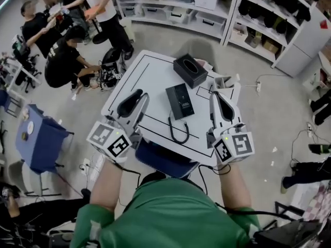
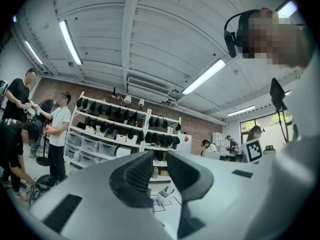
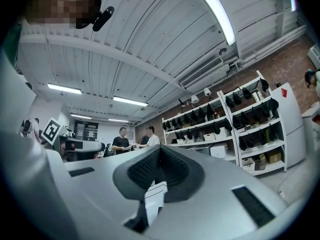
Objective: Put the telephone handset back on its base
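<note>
Two grippers hang raised over the near edge of the white table (image 1: 155,68), both holding nothing. The left gripper (image 2: 159,157) shows a narrow slit between its jaws; the right gripper (image 3: 159,150) has its tips pressed together. Just beyond them a dark cord (image 1: 173,133) loops on the tabletop and runs up to the black telephone (image 1: 179,101), which lies flat near the middle. No loose handset shows anywhere on the table, and the telephone reads as one dark slab, so the handset appears to rest on its base, though it is too small to be sure. That would fit a handset set back or one never lifted. Farther off stand a black box (image 1: 190,70), people (image 1: 67,56) and shelves (image 1: 181,4).
</note>
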Demonstrator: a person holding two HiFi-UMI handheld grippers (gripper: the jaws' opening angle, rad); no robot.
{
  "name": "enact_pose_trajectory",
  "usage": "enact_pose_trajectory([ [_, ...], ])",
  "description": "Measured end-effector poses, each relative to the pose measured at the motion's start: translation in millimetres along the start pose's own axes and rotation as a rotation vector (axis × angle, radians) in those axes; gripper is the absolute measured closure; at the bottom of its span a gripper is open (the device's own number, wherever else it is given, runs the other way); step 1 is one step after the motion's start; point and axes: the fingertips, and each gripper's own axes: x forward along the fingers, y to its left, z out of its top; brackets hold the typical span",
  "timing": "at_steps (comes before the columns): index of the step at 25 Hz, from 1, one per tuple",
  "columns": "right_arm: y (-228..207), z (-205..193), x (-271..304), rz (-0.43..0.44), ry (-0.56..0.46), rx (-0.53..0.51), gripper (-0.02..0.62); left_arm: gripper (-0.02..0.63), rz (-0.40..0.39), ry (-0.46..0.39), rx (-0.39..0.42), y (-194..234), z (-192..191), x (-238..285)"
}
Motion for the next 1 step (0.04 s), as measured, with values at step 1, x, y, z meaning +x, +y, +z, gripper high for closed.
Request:
enact_pose_trajectory([
  [1,-0.7,-0.9,4.8,0.01,-0.005,-0.001,0.572,0.512,0.009,-0.004,0.003,2.7,0.2,1.5],
])
